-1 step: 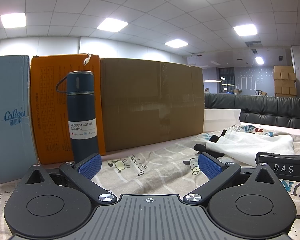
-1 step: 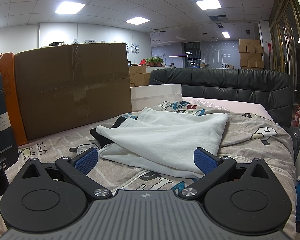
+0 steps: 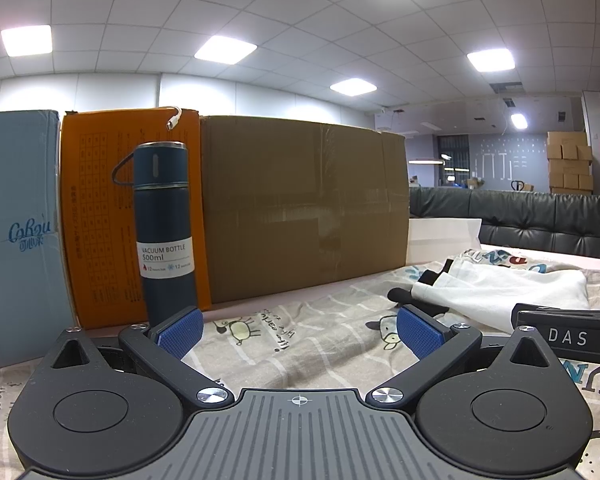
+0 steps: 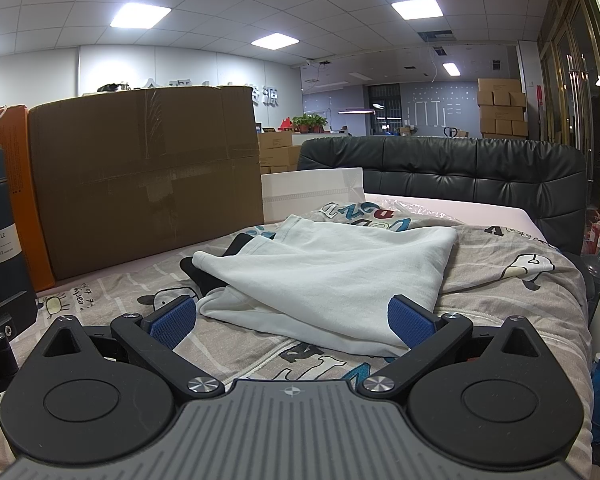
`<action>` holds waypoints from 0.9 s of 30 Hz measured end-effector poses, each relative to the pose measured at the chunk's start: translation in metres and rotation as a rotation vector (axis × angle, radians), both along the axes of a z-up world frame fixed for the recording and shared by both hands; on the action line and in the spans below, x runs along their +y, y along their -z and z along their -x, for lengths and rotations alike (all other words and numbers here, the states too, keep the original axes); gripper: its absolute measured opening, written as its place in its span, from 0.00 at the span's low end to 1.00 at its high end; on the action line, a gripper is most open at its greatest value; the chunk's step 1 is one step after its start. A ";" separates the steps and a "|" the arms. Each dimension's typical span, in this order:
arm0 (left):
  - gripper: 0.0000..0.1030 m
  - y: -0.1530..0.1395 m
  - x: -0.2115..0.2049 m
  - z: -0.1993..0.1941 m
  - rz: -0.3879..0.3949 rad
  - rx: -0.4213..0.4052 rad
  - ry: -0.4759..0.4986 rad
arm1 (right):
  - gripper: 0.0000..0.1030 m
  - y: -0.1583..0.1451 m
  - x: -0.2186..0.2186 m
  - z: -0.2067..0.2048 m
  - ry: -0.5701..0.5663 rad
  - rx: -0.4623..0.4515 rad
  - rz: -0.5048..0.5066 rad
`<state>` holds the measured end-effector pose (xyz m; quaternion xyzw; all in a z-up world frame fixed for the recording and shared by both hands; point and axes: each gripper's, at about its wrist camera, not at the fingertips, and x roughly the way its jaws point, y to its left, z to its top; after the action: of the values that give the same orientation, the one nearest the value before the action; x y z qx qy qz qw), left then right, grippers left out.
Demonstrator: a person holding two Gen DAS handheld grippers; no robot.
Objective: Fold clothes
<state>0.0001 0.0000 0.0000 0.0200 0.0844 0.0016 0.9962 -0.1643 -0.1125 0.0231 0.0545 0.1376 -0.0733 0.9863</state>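
Nothing has visibly moved: the crumpled white cotton garment [image 4: 332, 276] lies unfolded on the cartoon-print bed cover [image 4: 512, 280], with the right claw [image 4: 292, 320] and left claw [image 3: 300, 330] spread apart, empty, folding unstarted.

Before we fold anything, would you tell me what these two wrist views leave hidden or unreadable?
- Black garment: right wrist view, mostly covered by the white garment; its type is unclear.
- Right gripper: left wrist view, cut off by the frame's right edge.
- Vacuum bottle: right wrist view, cropped by the left edge.
- Orange box: left wrist view, its printed table is too small to read.
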 end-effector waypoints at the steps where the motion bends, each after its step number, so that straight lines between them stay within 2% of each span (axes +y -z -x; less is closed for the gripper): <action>1: 1.00 0.000 0.000 0.000 0.000 0.000 0.000 | 1.00 0.000 0.000 0.000 0.000 0.000 0.000; 27: 1.00 -0.001 0.000 0.001 0.003 0.000 0.001 | 1.00 -0.001 -0.001 0.003 -0.009 -0.008 -0.009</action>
<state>-0.0007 -0.0001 0.0005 0.0187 0.0846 0.0010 0.9962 -0.1670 -0.1132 0.0237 0.0587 0.1344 -0.0680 0.9868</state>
